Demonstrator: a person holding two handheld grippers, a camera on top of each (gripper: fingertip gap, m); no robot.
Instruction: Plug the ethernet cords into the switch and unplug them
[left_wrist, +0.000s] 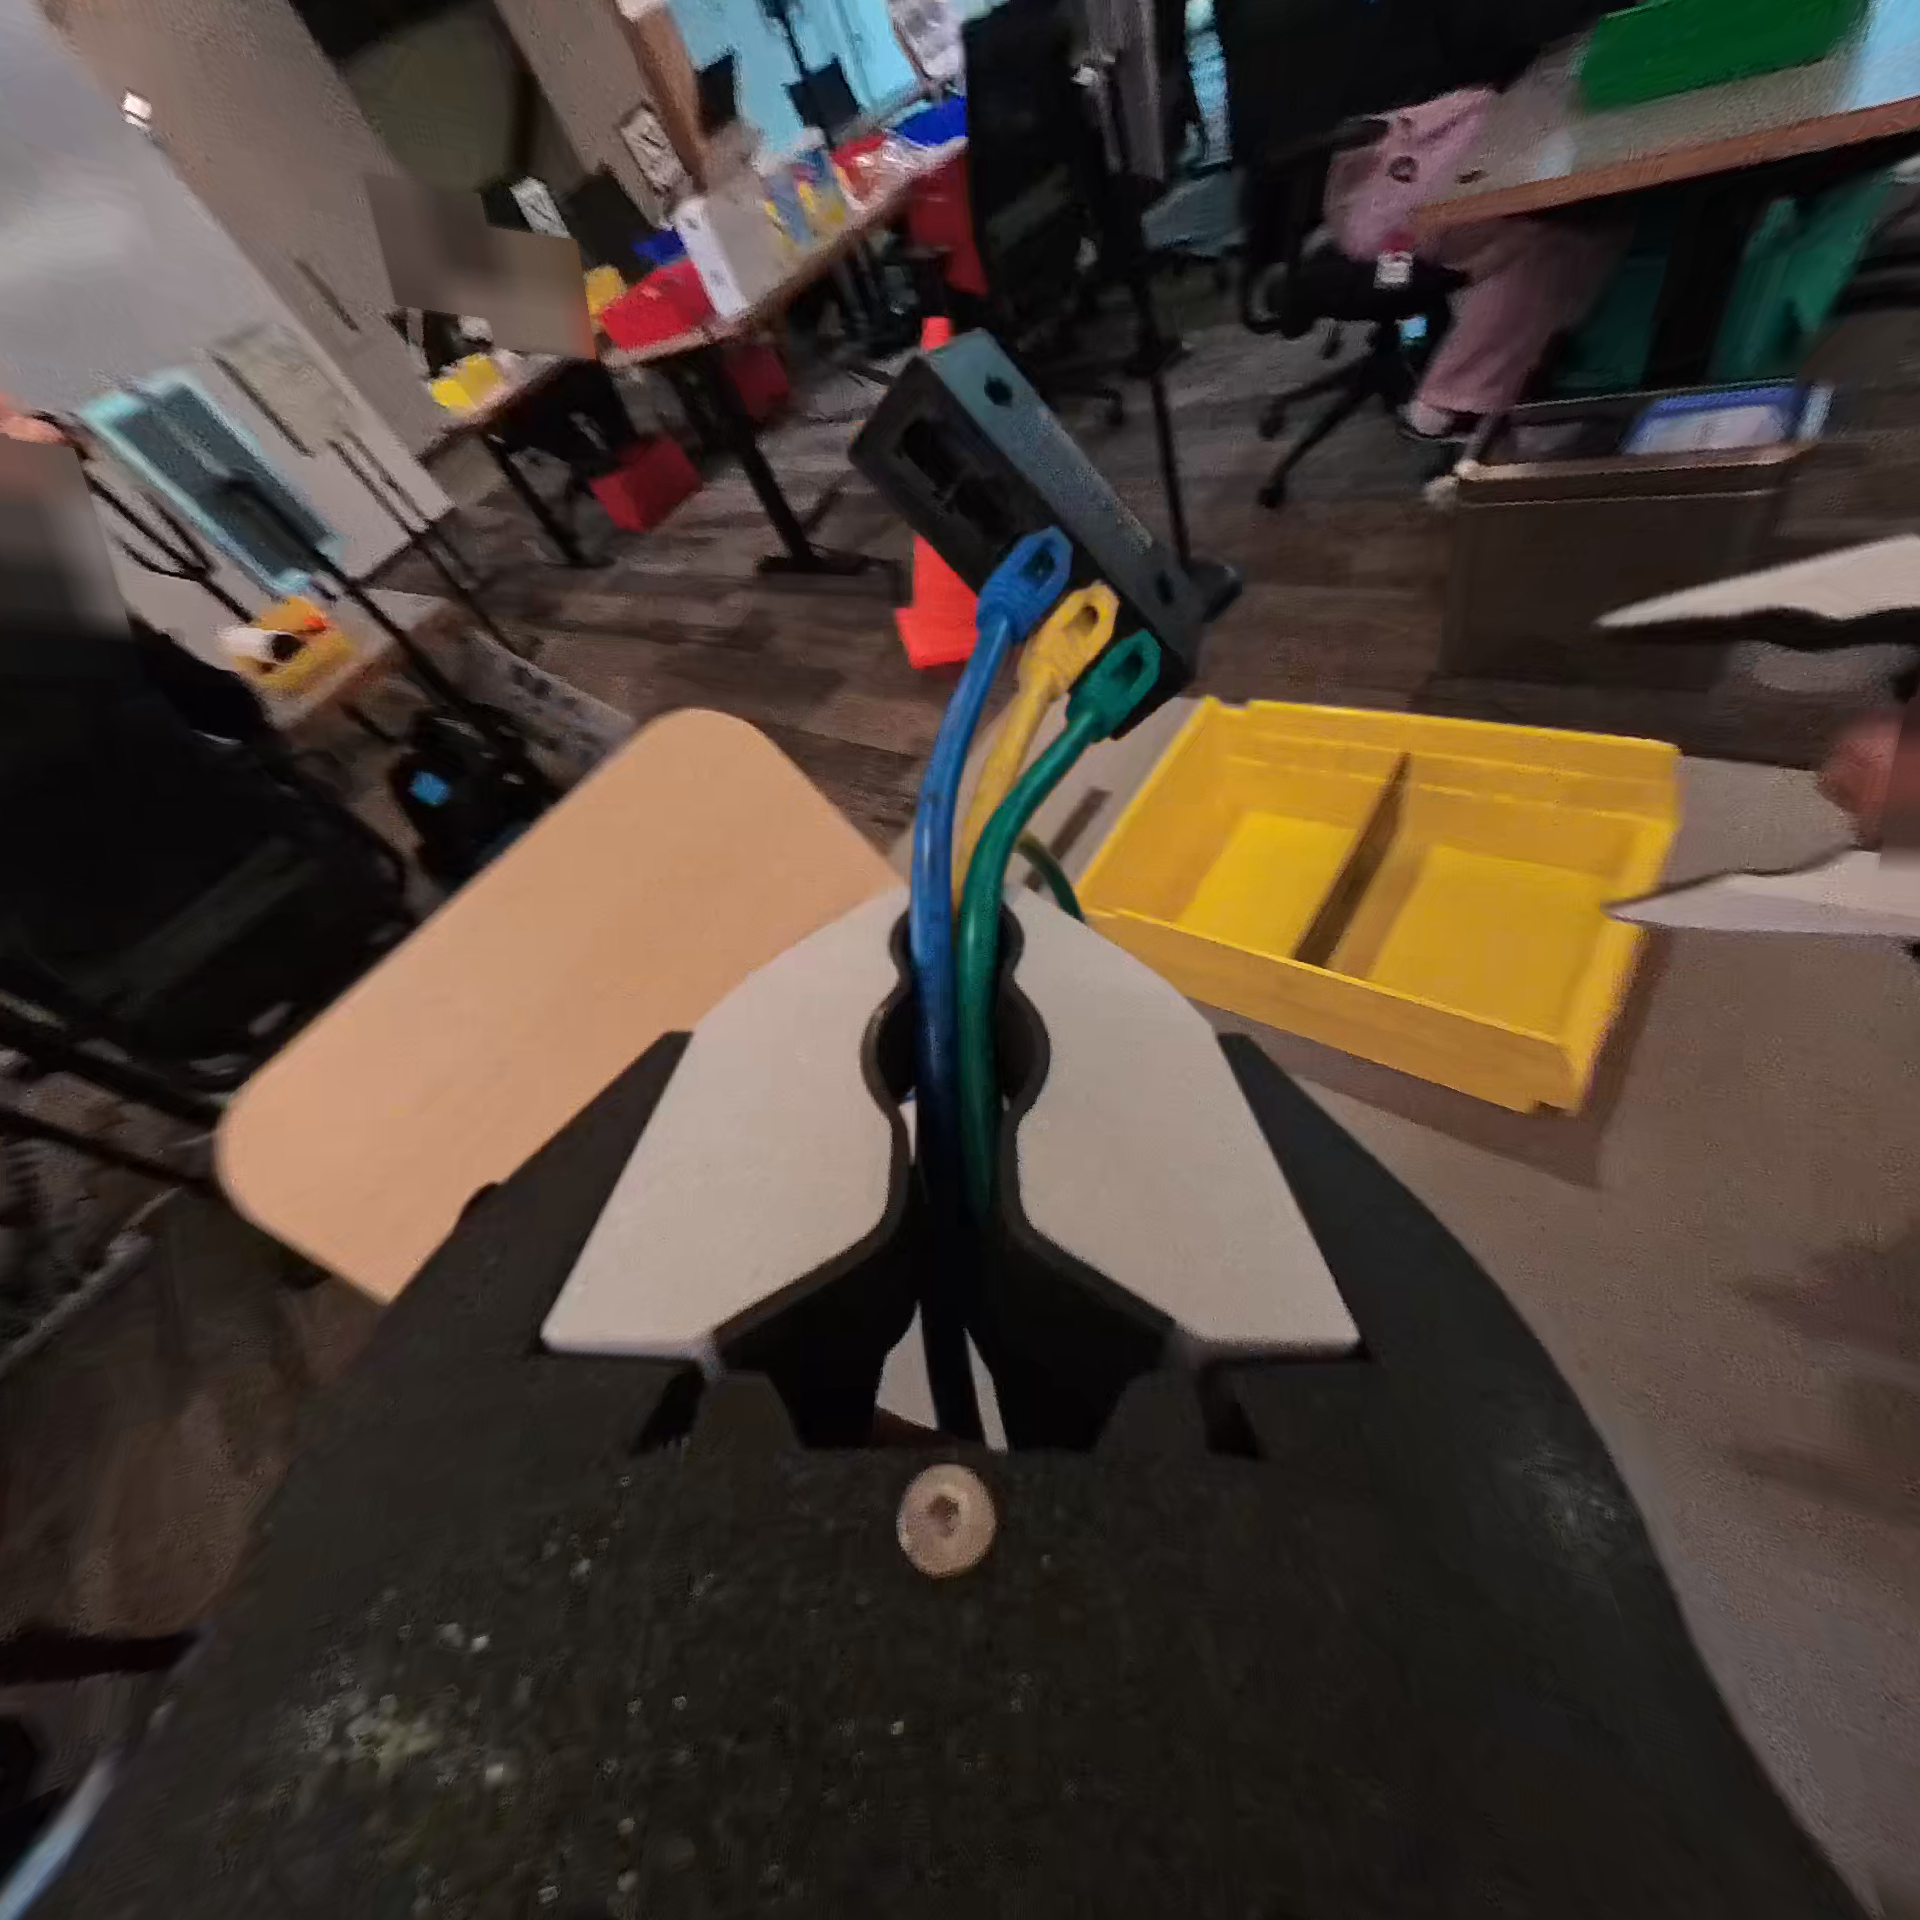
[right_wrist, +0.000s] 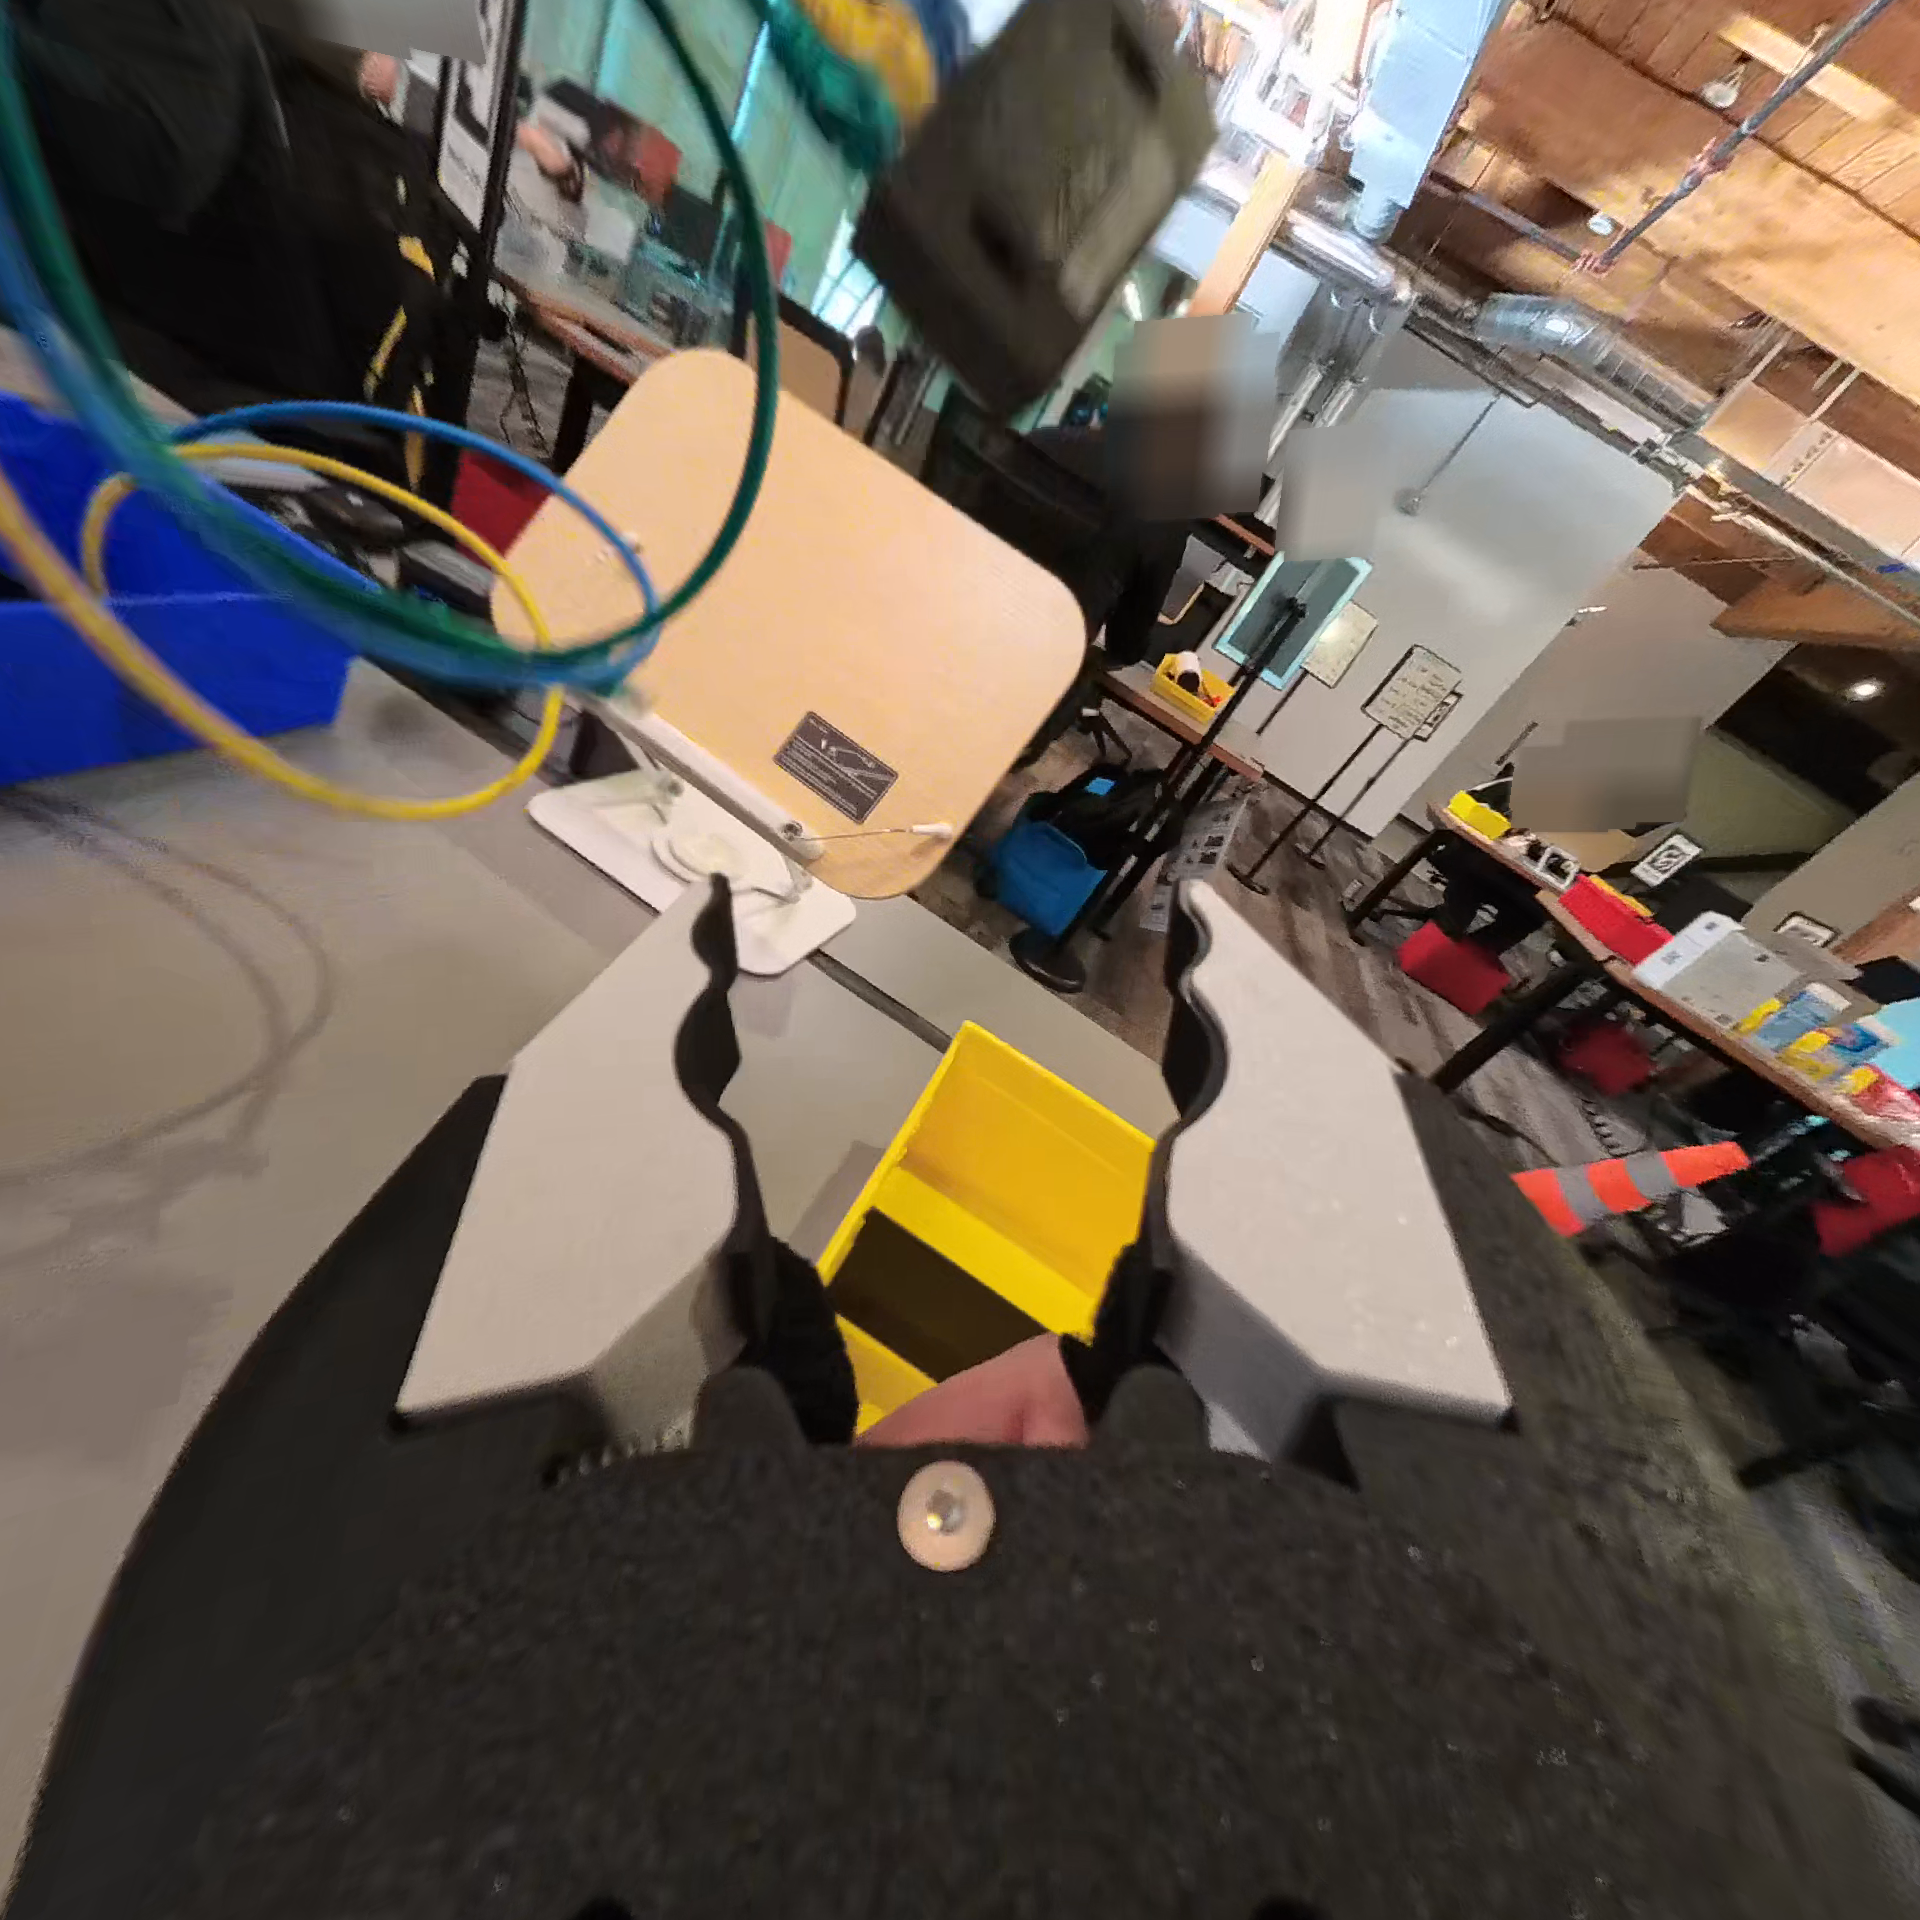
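My left gripper (left_wrist: 958, 914) is shut on a bundle of three ethernet cords, blue (left_wrist: 940, 821), yellow (left_wrist: 1013, 738) and green (left_wrist: 1003, 852). Their plugs sit side by side in the ports of a black switch (left_wrist: 1023, 499), which hangs lifted in the air beyond my fingers. In the right wrist view the switch (right_wrist: 1029, 177) is a blurred black box at the top, with the cords (right_wrist: 416, 623) looping down to the left. My right gripper (right_wrist: 951, 914) is open and empty above the yellow bin (right_wrist: 997, 1164), whose fingers (left_wrist: 1766, 904) show at the left view's right edge.
A yellow two-compartment bin (left_wrist: 1226, 956) lies on the grey table (left_wrist: 1714, 1247). A tan board on a white stand (right_wrist: 831, 623) sits at the table's far edge. A blue bin (right_wrist: 156, 644) is at the left. An orange cone (left_wrist: 935, 603) and other tables stand beyond. The gap from one gripper's tips to the other's is roughly 20 centimeters.
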